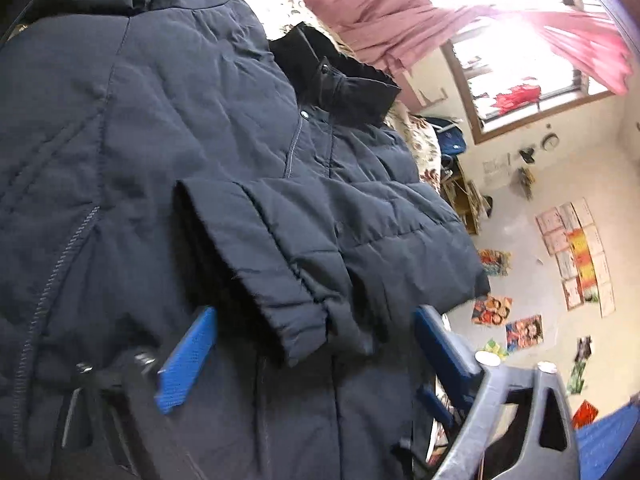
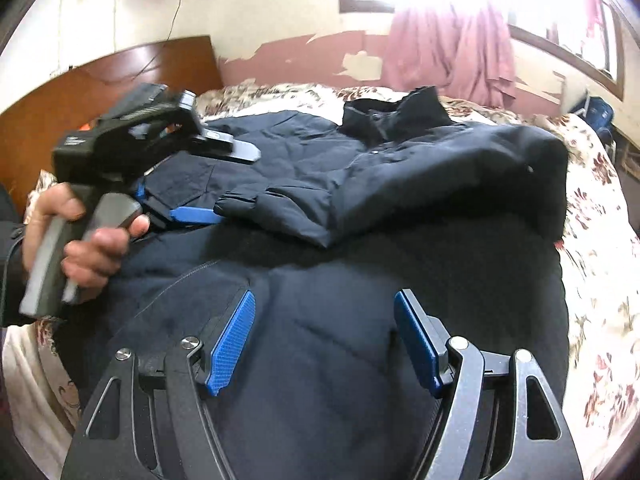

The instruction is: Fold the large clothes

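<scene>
A large navy padded coat (image 2: 320, 240) lies spread on the bed, collar (image 2: 384, 116) at the far end, one sleeve folded across its chest with the cuff (image 2: 240, 204) near the middle. My left gripper (image 1: 312, 320) is open, its blue pads either side of that sleeve cuff (image 1: 280, 300); in the right wrist view it (image 2: 180, 200) is held in a hand at the left. My right gripper (image 2: 324, 304) is open and empty just above the coat's lower body.
The bed has a floral cover (image 2: 600, 260) and a wooden headboard (image 2: 120, 76). Pink curtains (image 2: 452, 48) hang by bright windows. Pictures (image 1: 576, 256) are stuck on the wall, and a blue bag (image 1: 452, 140) sits beyond the bed.
</scene>
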A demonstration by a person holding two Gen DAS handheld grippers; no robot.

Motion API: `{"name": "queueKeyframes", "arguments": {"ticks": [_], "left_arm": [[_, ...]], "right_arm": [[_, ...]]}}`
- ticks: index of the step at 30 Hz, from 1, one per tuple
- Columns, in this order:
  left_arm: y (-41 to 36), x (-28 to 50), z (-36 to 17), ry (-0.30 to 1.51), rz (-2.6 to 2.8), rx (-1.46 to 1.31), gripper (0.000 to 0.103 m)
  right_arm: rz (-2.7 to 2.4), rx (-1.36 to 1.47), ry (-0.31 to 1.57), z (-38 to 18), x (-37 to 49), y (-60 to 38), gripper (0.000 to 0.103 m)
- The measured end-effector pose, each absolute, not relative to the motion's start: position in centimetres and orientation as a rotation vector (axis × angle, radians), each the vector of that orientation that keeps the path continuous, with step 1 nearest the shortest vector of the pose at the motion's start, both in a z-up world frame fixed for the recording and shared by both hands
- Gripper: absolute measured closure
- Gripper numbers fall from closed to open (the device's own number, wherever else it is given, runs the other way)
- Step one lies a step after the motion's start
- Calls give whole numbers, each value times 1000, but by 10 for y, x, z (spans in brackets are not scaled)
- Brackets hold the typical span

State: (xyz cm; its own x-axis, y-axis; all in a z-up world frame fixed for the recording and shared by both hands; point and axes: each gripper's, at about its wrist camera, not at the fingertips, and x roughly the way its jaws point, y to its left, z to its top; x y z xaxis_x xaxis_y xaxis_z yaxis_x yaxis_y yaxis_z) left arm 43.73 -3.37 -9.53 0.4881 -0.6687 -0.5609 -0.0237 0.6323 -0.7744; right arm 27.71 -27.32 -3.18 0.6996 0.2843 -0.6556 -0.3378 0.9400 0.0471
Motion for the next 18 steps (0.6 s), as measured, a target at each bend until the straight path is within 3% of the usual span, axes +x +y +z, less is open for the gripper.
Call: {"name": "queueKeyframes", "arguments": {"ticks": [5, 7, 11, 18], "left_arm": [[-41, 448, -102, 1030, -333, -790, 75], [-45, 451, -102, 1017, -286, -760, 87], [-44, 454, -81, 926, -244, -680, 92], [-22, 445, 3, 609, -123, -379, 94]], "right_arm": [[278, -63, 704, -37, 267, -295, 36], [236, -28, 688, -32, 266, -310, 36], [134, 32, 637, -19, 267, -343, 36], [85, 134, 541, 0, 301, -372, 37]]}}
